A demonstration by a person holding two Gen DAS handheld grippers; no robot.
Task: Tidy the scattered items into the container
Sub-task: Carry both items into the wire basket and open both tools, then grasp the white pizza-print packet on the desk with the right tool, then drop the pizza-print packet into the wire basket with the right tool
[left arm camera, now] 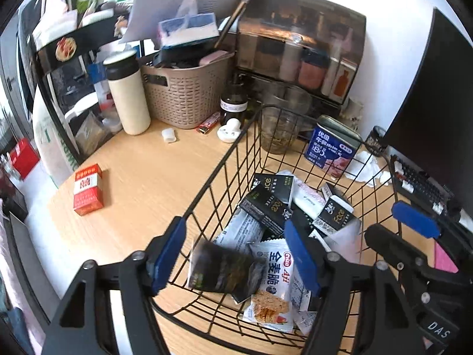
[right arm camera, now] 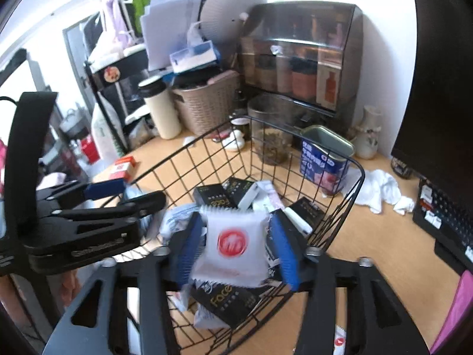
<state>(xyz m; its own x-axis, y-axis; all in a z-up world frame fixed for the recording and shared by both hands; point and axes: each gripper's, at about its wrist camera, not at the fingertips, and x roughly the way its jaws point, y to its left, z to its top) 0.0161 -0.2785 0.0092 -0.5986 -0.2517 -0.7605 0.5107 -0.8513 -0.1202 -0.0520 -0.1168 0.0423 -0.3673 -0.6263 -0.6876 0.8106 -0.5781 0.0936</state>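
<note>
Standing on wooden counter [left arm camera: 142, 177], wire basket [left arm camera: 224, 153] holds scattered packets. Left claw [left arm camera: 236, 254] apart above it, dark packet [left arm camera: 221, 269] loose between. Right claw [right arm camera: 236, 248] apart around white sachet [right arm camera: 233, 245]. Red box [left arm camera: 88, 189] left of basket.

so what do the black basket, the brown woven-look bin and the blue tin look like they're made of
Black basket: thin metal wire, matte black coating; open grid you can see through.
Brown bin: most likely moulded plastic, matte; its weave pattern looks too regular for real wicker.
Blue tin: metal can, printed label; bare grey rim on top.
</note>
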